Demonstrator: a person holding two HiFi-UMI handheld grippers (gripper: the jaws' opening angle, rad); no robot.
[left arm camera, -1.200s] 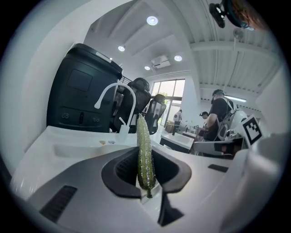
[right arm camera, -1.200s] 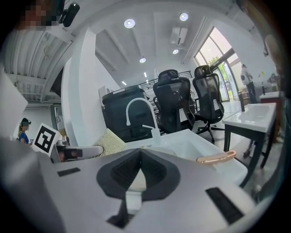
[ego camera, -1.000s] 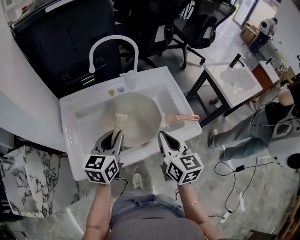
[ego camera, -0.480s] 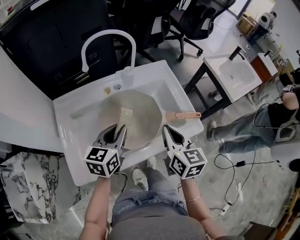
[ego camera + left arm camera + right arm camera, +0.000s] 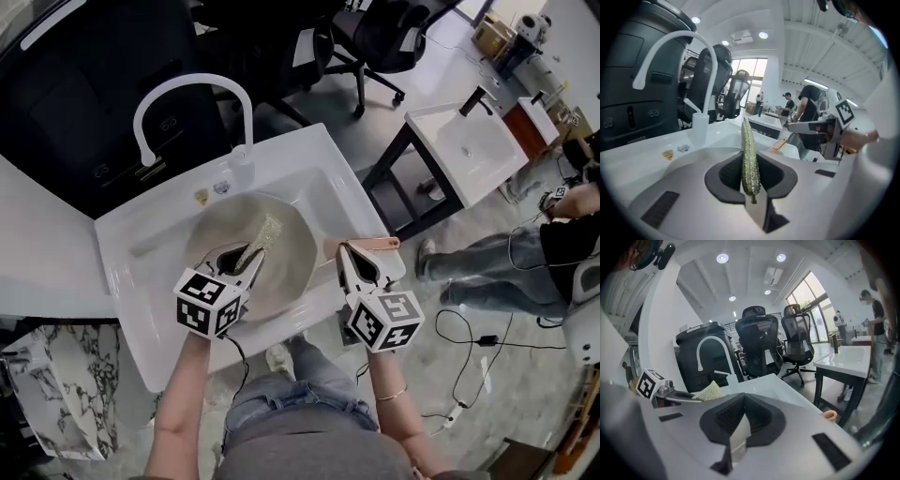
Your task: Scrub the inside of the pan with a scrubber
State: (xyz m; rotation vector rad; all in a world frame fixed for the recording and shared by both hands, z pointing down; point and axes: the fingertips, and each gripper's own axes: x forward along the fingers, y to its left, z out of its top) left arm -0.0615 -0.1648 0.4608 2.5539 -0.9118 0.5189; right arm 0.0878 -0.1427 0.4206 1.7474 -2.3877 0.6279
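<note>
In sink (image 5: 122, 291): pan (image 5: 291, 258), handle (image 5: 382, 243) out to the right across the rim. Behind the basin: faucet (image 5: 187, 89). Over pan interior: scrubber (image 5: 265, 232), in left gripper (image 5: 246, 258). Right of pan, just beside handle: right gripper (image 5: 345, 251).

White sink (image 5: 122, 281): pan (image 5: 291, 253) sits in basin, filling most of it; copper-coloured handle (image 5: 361, 245) reaches over right rim. Back rim: white arched tap (image 5: 187, 89), small clear bottle (image 5: 244, 167) at its foot, two tiny scraps (image 5: 201, 197) just left of bottle.

No legible text, label, brand, number or sign in any view
</note>
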